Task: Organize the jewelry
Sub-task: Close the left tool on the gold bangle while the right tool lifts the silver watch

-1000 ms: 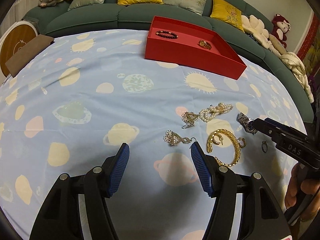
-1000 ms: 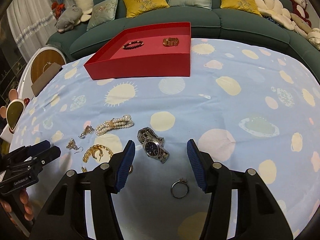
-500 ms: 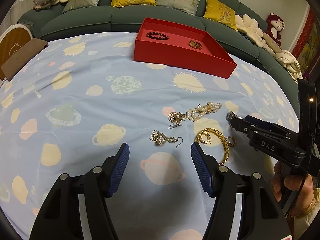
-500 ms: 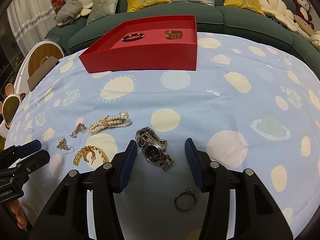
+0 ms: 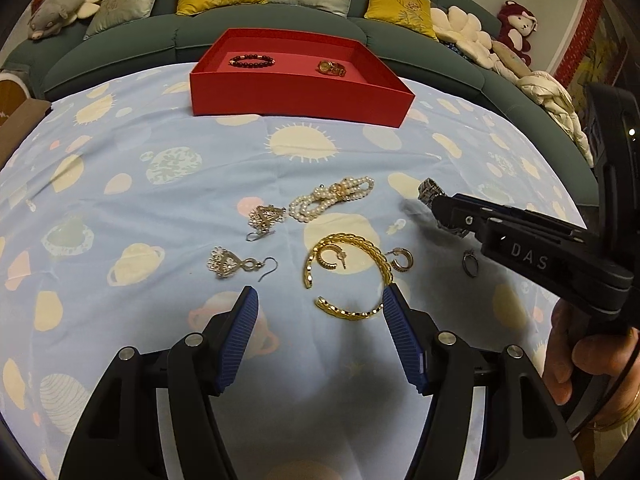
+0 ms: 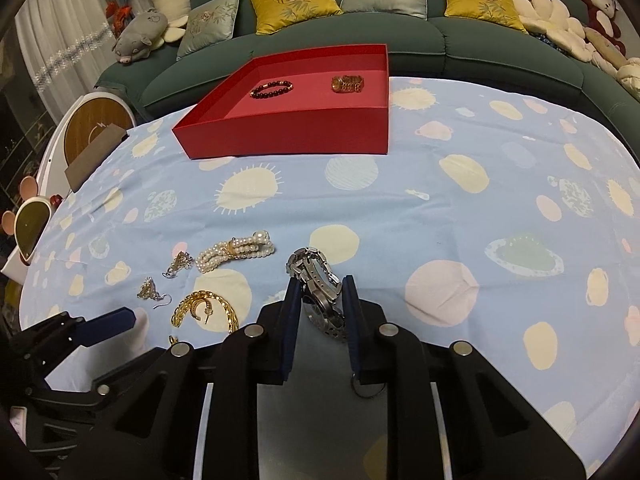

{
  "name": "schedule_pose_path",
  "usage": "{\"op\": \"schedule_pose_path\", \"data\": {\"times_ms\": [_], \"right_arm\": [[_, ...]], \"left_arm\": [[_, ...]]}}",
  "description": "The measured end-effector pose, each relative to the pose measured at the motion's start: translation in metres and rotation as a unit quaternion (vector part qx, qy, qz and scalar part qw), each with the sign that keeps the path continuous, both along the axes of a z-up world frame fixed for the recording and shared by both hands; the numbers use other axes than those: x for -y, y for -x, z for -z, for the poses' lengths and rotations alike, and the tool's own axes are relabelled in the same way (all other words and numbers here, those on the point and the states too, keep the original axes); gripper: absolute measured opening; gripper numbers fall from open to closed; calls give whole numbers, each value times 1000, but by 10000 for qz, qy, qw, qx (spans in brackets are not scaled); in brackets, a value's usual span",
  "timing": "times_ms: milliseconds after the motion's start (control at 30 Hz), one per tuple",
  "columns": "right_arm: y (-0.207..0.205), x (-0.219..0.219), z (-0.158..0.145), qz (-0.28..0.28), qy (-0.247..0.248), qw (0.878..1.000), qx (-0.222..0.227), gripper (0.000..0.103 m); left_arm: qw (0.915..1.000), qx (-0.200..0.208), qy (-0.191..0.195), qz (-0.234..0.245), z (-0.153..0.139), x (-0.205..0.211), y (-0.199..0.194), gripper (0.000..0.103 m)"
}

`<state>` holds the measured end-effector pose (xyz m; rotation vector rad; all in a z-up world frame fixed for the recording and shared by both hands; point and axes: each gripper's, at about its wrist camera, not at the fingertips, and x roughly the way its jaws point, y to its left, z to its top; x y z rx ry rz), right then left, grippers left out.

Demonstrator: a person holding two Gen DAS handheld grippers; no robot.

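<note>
My right gripper (image 6: 318, 300) is shut on a silver watch (image 6: 314, 276) that lies on the blue cloth; the watch (image 5: 430, 191) also shows in the left wrist view. My left gripper (image 5: 320, 300) is open and empty, just in front of a gold bangle (image 5: 352, 276). Nearby lie a pearl bracelet (image 5: 332, 200), two silver earrings (image 5: 234, 266) (image 5: 264, 218), gold hoop earrings (image 5: 402, 258) and a ring (image 5: 470, 264). A red tray (image 5: 296, 98) at the back holds a dark bead bracelet (image 5: 252, 60) and a gold watch (image 5: 331, 67).
A green sofa (image 6: 420, 36) with cushions and soft toys curves behind the table. A brown board (image 6: 94, 158) lies at the cloth's left edge. A round wooden stand (image 6: 94, 130) is beyond it.
My right gripper has moved forward and closed on the silver watch. My left gripper has shifted right, toward the gold bangle, and stays open.
</note>
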<state>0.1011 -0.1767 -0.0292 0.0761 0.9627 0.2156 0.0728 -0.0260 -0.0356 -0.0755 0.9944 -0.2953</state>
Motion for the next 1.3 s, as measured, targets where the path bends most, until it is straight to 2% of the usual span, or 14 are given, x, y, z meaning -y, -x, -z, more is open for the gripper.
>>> {"op": "schedule_pose_path", "data": {"times_ms": [233, 500, 567, 633, 1033, 1300], "right_arm": [[8, 14, -8, 62, -57, 9999, 65, 20], [14, 22, -10, 64, -99, 9999, 63, 20], [15, 22, -10, 61, -93, 9999, 67, 20], [15, 23, -11, 64, -94, 9999, 73, 20], [16, 22, -18, 79, -154, 9997, 169, 20], [16, 21, -29, 79, -256, 9991, 324, 20]], "left_arm": [[9997, 11, -173, 192, 14, 22, -6, 66], [9965, 446, -625, 338, 20, 40, -8, 66], [9951, 530, -751, 351, 21, 42, -8, 63], [9942, 597, -818, 352, 21, 43, -7, 56], [9955, 687, -562, 332, 9, 35, -2, 55], [9951, 939, 72, 293, -30, 18, 10, 55]]}}
